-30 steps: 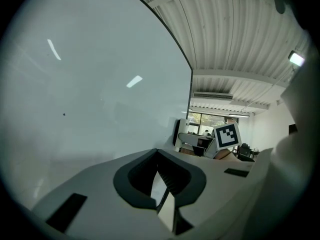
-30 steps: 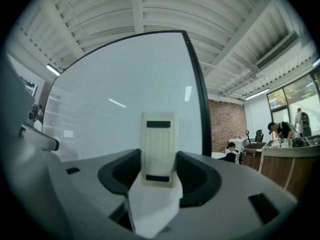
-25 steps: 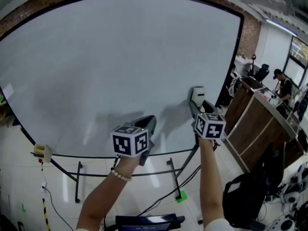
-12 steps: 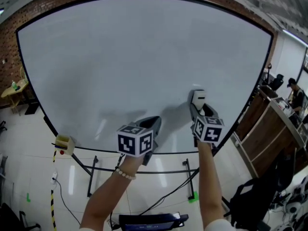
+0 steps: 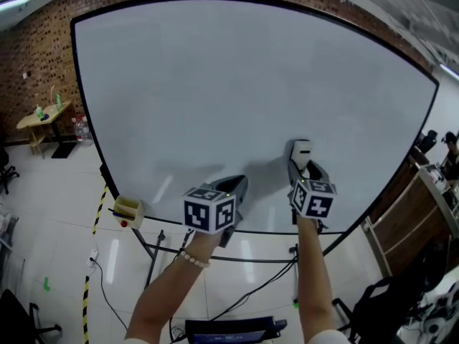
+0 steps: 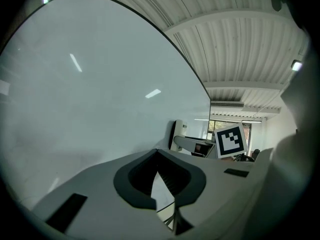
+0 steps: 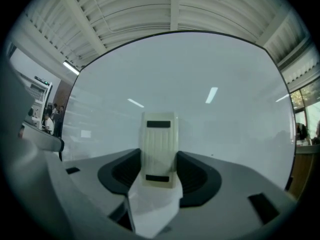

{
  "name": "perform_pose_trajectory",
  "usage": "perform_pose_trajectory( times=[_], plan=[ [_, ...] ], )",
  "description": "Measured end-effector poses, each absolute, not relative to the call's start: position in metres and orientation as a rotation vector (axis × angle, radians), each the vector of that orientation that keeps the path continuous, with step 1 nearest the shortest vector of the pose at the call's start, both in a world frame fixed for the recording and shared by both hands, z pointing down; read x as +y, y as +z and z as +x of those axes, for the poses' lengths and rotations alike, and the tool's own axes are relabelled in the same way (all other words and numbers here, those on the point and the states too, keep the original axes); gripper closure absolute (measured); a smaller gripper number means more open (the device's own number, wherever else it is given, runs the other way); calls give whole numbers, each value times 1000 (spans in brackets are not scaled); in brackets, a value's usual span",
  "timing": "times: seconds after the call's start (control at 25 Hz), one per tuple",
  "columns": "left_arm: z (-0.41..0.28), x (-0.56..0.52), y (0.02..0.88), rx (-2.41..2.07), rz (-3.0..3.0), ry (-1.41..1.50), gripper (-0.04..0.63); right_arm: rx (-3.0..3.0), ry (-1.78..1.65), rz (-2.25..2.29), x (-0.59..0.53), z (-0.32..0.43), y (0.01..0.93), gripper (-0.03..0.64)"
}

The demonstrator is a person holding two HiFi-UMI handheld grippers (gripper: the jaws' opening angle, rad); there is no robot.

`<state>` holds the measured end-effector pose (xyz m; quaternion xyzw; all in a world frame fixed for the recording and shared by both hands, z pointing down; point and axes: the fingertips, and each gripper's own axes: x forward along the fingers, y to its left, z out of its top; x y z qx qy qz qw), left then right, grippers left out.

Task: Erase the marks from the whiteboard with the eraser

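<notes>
A cream, ribbed eraser with dark bars sits clamped in the right tongs; left tongs clenched.

The pale tiled floor lay below the left tool. On it stood the whiteboard's black stand, beneath that tool, with a black cable lower right and a yellow-black strip far left.

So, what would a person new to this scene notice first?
The huge whiteboard fills nearly the whole head view and looks almost blank. Near its lower edge the right claw is shut on a pale eraser. The left claw, to its left, is closed and empty.
</notes>
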<state>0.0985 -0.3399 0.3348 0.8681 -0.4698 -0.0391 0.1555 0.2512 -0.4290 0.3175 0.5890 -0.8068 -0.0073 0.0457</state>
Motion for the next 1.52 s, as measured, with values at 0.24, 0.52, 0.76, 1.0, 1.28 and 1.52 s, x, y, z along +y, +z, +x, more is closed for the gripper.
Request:
perform_pose_trajectory(
  times=[0.24, 0.52, 0.76, 1.0, 1.28, 1.52],
  plan=[
    [10, -319, 335, -1370, 2458, -118, 607, -2404, -46, 1866, -419, 173, 314, 367],
    [-80, -302, 335, -1433, 2432, -117, 607, -2374, 18, 1917, -405, 93, 318, 367],
    [-135, -311, 334, -1492, 2384, -153, 607, -2372, 3, 1937, -402, 42, 313, 367],
    [-163, -327, 343, -1525, 2363, -143, 607, -2363, -28, 1918, -399, -6, 316, 367],
    [-223, -332, 359, -1545, 2325, -150, 607, -2429, -46, 1842, -389, -88, 316, 367],
    [-304, -322, 370, -1552, 2304, -146, 607, -2417, -57, 1831, -378, -176, 325, 367]
  ],
)
